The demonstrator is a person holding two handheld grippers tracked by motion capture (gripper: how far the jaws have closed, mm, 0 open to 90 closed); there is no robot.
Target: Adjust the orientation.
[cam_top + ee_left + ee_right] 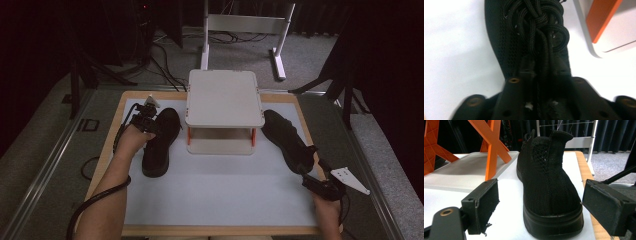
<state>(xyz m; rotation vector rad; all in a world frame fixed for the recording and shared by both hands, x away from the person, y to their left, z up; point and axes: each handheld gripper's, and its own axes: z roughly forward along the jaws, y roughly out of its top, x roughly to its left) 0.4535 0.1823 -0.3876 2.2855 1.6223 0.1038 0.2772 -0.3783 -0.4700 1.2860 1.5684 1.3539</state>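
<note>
A white table (210, 195) with a wooden rim fills mid-frame, grey carpet (320, 50) and dark curtains behind. The left claw (541, 72) pinches the left shoe's laces (536, 22). The right claw (539, 207) gapes wide around the right shoe (546, 182).

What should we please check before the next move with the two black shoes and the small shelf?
1. Left gripper shut on the left shoe's laces: ok.
2. Left shoe resting on the white mat: ok.
3. Right gripper jaws open, standing either side of the right shoe's heel without pressing it: ok.
4. Shelf top free for shoes: ok.
5. Lower shelf board free: cannot tell, partly hidden.
</note>
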